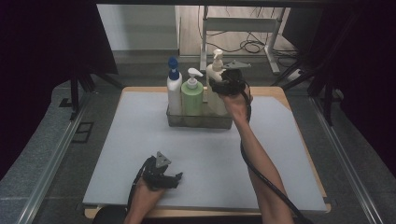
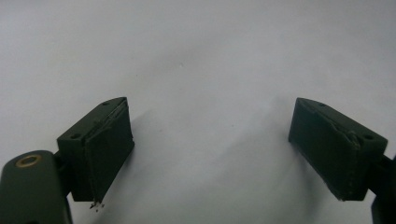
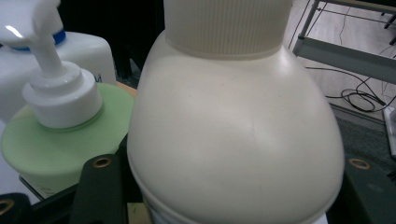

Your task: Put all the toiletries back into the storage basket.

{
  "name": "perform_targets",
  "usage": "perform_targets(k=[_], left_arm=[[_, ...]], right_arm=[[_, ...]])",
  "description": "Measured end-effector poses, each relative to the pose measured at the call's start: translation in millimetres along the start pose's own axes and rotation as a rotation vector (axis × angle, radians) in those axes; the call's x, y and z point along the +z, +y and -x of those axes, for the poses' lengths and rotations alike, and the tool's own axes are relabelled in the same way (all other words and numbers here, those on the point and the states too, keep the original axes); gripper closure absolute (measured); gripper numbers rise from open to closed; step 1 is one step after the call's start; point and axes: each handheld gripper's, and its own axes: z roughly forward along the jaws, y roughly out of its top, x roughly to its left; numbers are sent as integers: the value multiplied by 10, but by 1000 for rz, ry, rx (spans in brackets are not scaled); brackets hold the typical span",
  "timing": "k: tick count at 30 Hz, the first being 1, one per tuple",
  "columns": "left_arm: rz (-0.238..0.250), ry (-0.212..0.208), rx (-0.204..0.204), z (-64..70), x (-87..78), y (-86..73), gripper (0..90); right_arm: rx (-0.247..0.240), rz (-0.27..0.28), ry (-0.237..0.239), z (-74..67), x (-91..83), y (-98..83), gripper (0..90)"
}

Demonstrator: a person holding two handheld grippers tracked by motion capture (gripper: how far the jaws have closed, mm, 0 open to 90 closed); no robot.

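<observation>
1. The thing being worked on is the cream-coloured plastic pump bottle with the ribbed collar [image 3: 233,135]. It's standing upright at the right end of the clear plastic caddy [image 1: 200,120], at the far side of the grey table mat [image 1: 210,163], with the pale green pump bottle [image 1: 192,95] next to it and the white bottle with the blue cap [image 1: 174,88] at the left end.
2. The right gripper [image 1: 223,86] sits around the bottle's shoulder. From the right gripper view the jaws straddle the body on both sides and look clamped on it, though the actual pad contact is hidden by the bulge.
3. Handling guess: smooth glossy plastic, so probably slippery, and the shoulder tapers, so a grip there could slide upward. If it's full it'll be fairly heavy. The walls look stiff enough not to crush.
4. I'd take hold lower, on the straight part of the body below the shoulder, and not on the pump head.
5. The left gripper [image 2: 210,154] rests on the mat at the near edge, jaws wide apart, holding nothing.
</observation>
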Motion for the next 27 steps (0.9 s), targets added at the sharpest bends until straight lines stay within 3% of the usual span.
perform_targets(k=[27], left_arm=[[-1, 0, 2, 0, 0, 0, 129]], right_arm=[[20, -76, 14, -31, 99, -310, 376]])
